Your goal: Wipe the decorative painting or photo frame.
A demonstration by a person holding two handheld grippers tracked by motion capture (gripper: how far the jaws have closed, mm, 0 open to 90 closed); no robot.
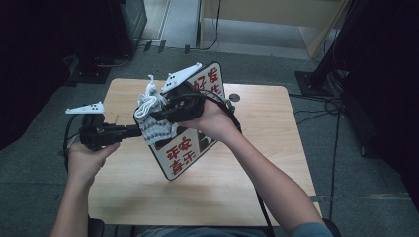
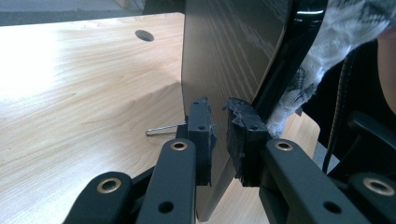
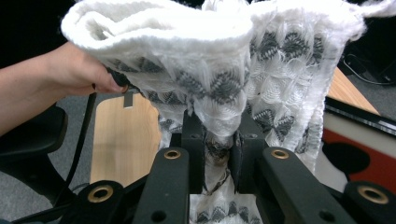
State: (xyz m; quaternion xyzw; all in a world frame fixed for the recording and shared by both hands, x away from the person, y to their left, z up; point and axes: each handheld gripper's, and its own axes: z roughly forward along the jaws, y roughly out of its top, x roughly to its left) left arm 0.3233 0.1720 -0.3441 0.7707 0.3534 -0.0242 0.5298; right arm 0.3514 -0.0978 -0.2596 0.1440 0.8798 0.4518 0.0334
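A board (image 1: 183, 153) with a black rim and red characters on white stands tilted on edge over the wooden table (image 1: 237, 192). My left gripper (image 1: 139, 129) is shut on the board's lower left edge; in the left gripper view its pads (image 2: 201, 126) pinch the board's wood-grain back (image 2: 229, 51). A white and grey knitted cloth (image 1: 153, 111) lies draped against the board's upper left edge. My right gripper (image 1: 152, 117) reaches in from the right and is shut on this cloth (image 3: 187, 56), which bunches between its fingertips (image 3: 218, 140).
A round cable hole (image 1: 234, 97) sits near the table's far edge. A thin metal clip (image 2: 161, 129) lies on the tabletop beside the board. Cables (image 1: 321, 106) run over the floor at the right. The person's hand (image 3: 60, 79) shows at the left of the right gripper view.
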